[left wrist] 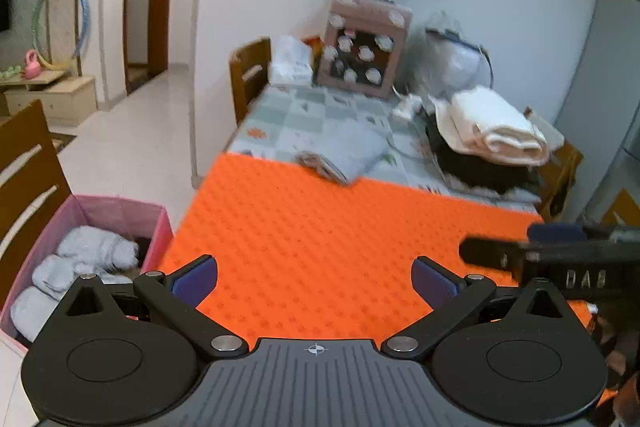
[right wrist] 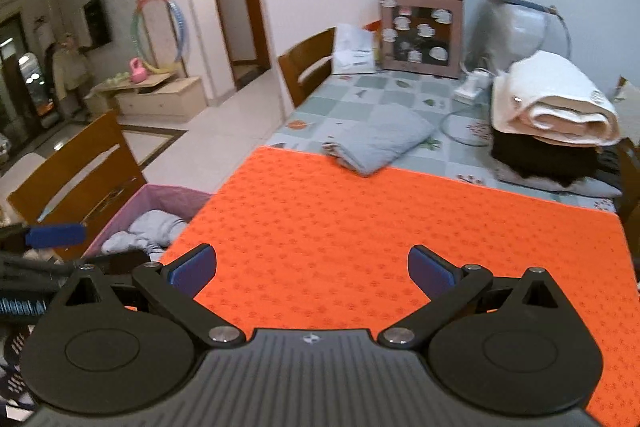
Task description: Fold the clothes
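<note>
An orange dimpled mat (left wrist: 320, 239) (right wrist: 392, 227) covers the near part of the table. A folded grey garment (left wrist: 348, 153) (right wrist: 380, 139) lies at the mat's far edge. Loose grey clothes (left wrist: 84, 263) (right wrist: 148, 231) fill a pink fabric bin (left wrist: 132, 215) (right wrist: 160, 197) on the floor to the left. My left gripper (left wrist: 314, 281) hovers open over the mat with nothing between its blue pads. My right gripper (right wrist: 312, 271) is open too, over the mat, and shows in the left wrist view as a dark bar (left wrist: 540, 259) at the right.
Cream and dark folded textiles (right wrist: 552, 111) are stacked at the table's far right. A pink water dispenser (right wrist: 420, 23) with a bottle stands at the back, beside a clear bag (right wrist: 516, 31) and a power strip (right wrist: 472, 87). Wooden chairs (right wrist: 80, 171) (right wrist: 308, 67) flank the left side. A person (right wrist: 70, 71) stands far off.
</note>
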Demonstrator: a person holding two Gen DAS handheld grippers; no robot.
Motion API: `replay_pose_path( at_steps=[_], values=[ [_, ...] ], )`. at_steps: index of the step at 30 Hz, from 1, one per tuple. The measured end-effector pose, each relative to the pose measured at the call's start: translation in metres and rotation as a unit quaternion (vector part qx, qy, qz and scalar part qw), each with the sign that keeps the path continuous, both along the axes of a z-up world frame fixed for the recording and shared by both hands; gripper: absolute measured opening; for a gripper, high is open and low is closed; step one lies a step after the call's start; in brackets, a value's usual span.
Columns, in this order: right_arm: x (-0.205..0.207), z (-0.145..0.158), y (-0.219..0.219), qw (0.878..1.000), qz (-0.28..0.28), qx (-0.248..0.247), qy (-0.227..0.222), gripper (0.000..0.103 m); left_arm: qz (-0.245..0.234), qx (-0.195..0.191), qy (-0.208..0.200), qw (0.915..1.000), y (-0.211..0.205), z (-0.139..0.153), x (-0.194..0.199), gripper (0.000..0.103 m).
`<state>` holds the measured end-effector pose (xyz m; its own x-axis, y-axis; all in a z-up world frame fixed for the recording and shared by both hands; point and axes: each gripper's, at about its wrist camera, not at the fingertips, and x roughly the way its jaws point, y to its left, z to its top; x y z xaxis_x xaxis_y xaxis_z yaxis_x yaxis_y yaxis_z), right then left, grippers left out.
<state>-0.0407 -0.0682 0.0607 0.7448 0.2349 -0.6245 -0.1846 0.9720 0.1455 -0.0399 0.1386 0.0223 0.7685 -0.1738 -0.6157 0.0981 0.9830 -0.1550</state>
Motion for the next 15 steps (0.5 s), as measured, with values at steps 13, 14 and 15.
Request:
replay_pose_path(
  at_steps=[13, 14, 15],
  values=[
    [0.006, -0.014, -0.031, 0.999, -0.029, -0.001, 0.022, 0.103, -0.029, -0.006, 0.009, 0.9995, -0.038, -0.005, 0.011, 0.102],
    [0.007, -0.015, -0.032, 0.999, -0.029, -0.001, 0.023, 0.103, -0.03, -0.007, 0.011, 0.9995, -0.039, -0.005, 0.012, 0.102],
    [0.008, -0.015, -0.032, 0.999, -0.03, 0.0, 0.024, 0.103, -0.031, -0.007, 0.012, 0.9994, -0.04, -0.005, 0.012, 0.102]
  ],
)
